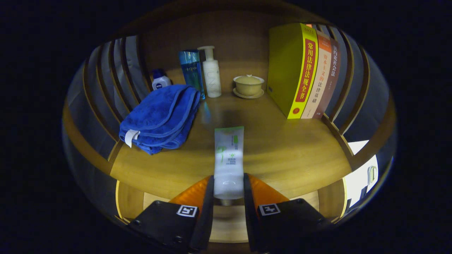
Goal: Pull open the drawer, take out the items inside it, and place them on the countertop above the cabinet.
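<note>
Gripper [228,190]: clamped on the cap end of a tube [229,158], both fingers pressing its sides, the tube held out over the countertop [289,155] ahead. Tube: likely light, soft-walled, slick; hold low by the stiffer cap end, not the squeezable body. Drawer [226,222], open beneath the fingers: what shows of its floor is bare.

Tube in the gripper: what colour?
White with green markings and a green end, in the gripper view; the tube sits clamped by the gripper.
</note>
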Demonstrator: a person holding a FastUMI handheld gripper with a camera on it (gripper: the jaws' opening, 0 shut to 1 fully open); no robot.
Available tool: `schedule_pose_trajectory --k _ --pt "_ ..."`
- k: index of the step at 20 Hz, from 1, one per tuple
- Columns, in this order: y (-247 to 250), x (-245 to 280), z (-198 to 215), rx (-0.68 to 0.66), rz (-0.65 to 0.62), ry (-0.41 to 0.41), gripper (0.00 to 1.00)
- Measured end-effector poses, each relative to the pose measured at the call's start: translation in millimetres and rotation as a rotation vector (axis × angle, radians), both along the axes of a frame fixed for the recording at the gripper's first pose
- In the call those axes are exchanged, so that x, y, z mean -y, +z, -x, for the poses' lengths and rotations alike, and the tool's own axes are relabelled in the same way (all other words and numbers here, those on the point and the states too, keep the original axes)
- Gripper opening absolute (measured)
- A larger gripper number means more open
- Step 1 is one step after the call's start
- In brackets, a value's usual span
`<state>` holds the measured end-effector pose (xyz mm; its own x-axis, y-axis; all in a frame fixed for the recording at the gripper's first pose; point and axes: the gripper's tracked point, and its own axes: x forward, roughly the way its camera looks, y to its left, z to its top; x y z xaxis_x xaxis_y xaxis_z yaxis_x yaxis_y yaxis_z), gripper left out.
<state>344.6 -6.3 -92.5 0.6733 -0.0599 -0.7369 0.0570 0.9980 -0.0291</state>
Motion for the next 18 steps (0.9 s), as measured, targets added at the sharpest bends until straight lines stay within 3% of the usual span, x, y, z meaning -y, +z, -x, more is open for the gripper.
schedule_pose_trajectory --k 3,6,7,9,14,18 --pt "0 -2 2 0.001 -0.005 0.000 0.55" --pt "1 -8 8 0.005 -0.016 0.003 0.77" --pt "1 -8 12 0.004 -0.010 0.004 0.89" --pt "8 -9 19 0.023 -0.005 0.008 0.99" --pt "58 -21 43 0.167 -0.027 0.056 0.99" --pt "109 -37 73 0.367 -0.028 0.112 0.98"
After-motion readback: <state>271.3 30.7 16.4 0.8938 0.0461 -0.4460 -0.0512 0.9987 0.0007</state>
